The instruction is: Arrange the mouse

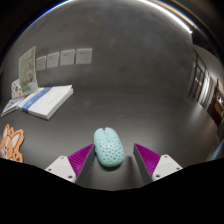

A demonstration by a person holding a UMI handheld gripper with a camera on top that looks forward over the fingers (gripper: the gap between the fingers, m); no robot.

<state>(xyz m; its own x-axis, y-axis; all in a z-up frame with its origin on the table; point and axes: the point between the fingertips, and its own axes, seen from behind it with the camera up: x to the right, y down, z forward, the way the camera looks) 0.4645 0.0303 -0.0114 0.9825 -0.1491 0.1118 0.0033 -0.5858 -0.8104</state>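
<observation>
A pale mint-green mouse (109, 146) with a dotted shell lies on the dark grey tabletop (120, 90), between the tips of my two fingers. My gripper (111, 158) is open. The left magenta pad (80, 158) and the right magenta pad (147, 157) stand apart from the mouse, with a gap at each side. The mouse rests on the table on its own.
An open book or booklet (40, 100) lies on the table beyond and left of the fingers. An orange cut-out shape (10, 143) lies nearer on the left. Papers hang on the far wall (60, 58). A doorway or window (212, 95) shows at the right.
</observation>
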